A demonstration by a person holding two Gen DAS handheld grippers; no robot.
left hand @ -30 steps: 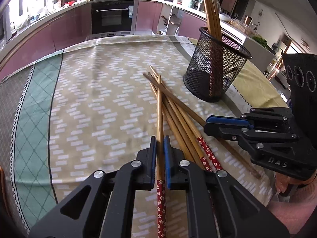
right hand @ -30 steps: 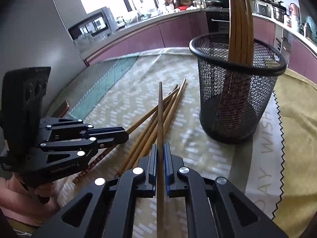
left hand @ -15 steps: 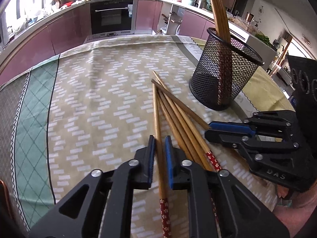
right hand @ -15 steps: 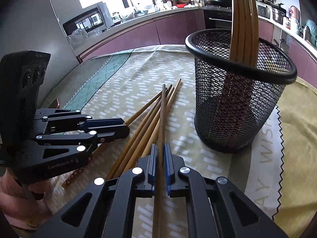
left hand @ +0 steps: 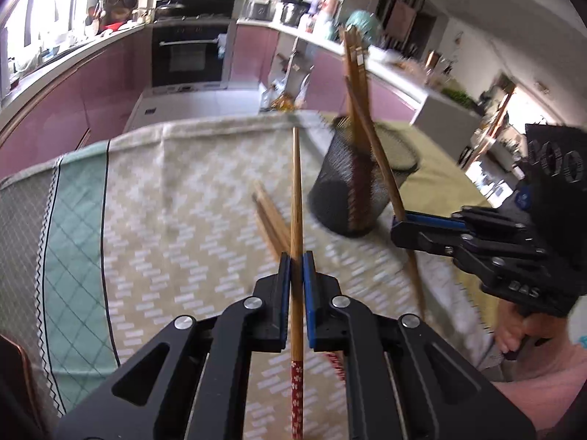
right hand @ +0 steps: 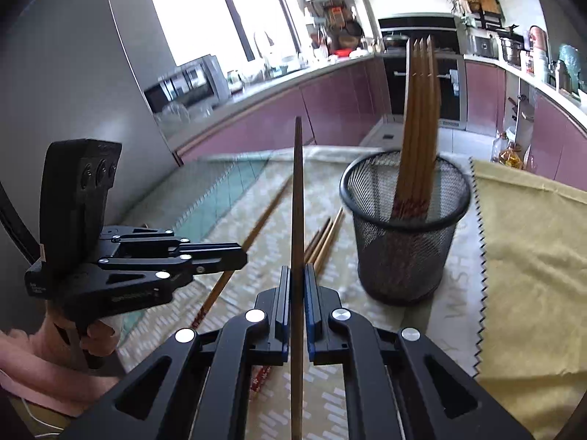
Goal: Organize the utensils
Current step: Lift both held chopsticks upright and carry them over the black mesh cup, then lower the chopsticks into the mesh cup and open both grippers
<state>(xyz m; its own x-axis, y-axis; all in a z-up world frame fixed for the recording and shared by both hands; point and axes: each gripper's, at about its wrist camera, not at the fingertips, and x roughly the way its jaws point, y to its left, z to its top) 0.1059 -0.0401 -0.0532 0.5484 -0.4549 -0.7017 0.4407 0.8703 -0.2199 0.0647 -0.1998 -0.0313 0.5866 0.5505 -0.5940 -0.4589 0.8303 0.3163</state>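
Left wrist view: left gripper (left hand: 296,256) tilted down over the tablecloth (left hand: 154,220), clamped on one chopstick (left hand: 295,190) with a red flowered end, held clear of the cloth. To the right, right gripper (left hand: 398,225), pinching a second chopstick (left hand: 381,168). Behind, black mesh cup (left hand: 341,198) with several chopsticks standing inside. Right wrist view: same right gripper (right hand: 297,278) closed tight on its plain brown stick (right hand: 298,198), pointing forward. Mesh cup (right hand: 403,256) at right, upright, bundle of chopsticks (right hand: 418,128) leaning in it. Loose chopsticks (right hand: 324,238) flat on the cloth, just beside the cup.
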